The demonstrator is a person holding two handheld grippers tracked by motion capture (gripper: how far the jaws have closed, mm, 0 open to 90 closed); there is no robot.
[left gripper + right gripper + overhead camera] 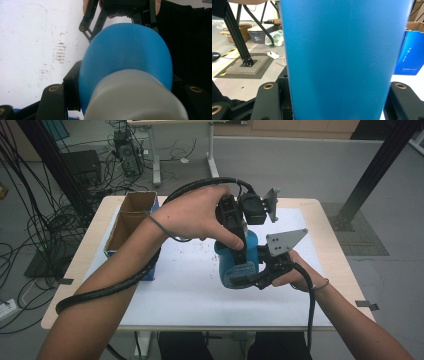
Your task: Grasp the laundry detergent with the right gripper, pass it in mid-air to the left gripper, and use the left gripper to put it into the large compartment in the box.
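Gripping blue bottle [239, 262] | left hand-held gripper [239, 231] clamps cap end | right hand-held gripper [261, 270] clamps body

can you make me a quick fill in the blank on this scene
1. Both tools are shut on a bottle whose colour is ____.
2. The left tool grips the bottle at its ____ end, by the grey cap.
3. The open cardboard box stands on the table's ____ side in the high view.

Missing words: blue; top; left
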